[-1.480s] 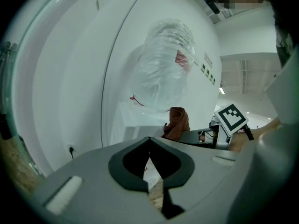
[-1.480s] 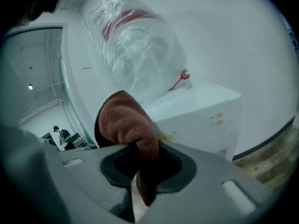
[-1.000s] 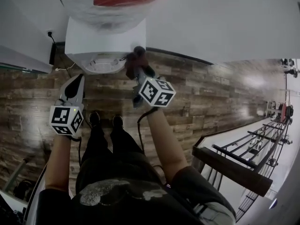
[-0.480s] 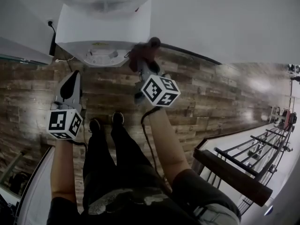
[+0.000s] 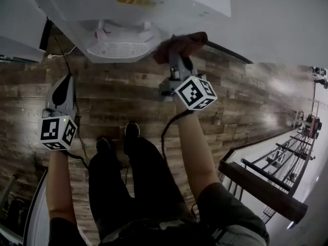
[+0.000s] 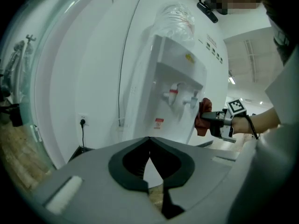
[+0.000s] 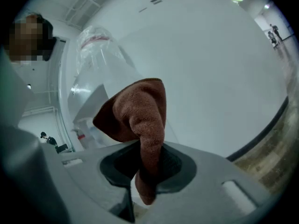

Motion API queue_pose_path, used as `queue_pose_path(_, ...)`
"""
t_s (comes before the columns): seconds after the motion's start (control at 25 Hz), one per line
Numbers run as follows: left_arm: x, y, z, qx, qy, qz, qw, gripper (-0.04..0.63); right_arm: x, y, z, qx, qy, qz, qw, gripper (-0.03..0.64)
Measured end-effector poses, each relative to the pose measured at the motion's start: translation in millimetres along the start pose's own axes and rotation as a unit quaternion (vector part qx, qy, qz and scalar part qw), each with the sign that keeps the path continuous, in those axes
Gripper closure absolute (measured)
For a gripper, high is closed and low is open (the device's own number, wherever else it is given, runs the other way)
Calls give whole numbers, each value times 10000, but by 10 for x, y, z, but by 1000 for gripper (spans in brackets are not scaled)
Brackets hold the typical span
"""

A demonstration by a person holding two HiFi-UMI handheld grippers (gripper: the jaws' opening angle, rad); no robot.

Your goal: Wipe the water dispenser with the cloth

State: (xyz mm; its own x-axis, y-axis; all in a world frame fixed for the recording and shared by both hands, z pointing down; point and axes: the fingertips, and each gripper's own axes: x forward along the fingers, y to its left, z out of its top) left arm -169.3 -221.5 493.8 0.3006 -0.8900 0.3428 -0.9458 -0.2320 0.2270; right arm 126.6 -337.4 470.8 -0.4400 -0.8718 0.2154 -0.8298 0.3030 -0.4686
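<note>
Beside the dispenser's (image 5: 133, 4) right front edge, the head view puts the right gripper (image 5: 176, 60) with a brown cloth (image 5: 183, 42) up against the casing. Its own view adds jaws clamped on the cloth's fold, with the bottle (image 7: 100, 55) behind. Left gripper (image 5: 62, 83) hangs well apart, jaws closed on nothing; only its view shows the taps (image 6: 173, 94) and a wall plug (image 6: 83, 122).

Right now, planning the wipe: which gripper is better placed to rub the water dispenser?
Right. The right gripper has its jaws shut on the brown cloth, held up beside the water dispenser. The left gripper is shut on nothing and sits farther back.
</note>
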Motion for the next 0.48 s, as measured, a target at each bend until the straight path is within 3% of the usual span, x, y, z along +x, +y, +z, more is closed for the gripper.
queue_pose_path(0.28,309,461,-879,135,-205,27,9997,575,205,-544,-1061,-536,376,-127,9978,549)
queue_pose_path(0.48,678,697,-1417,327,-453,4,9984,575,352,-772,-1549,-257,-208,353,9988,548)
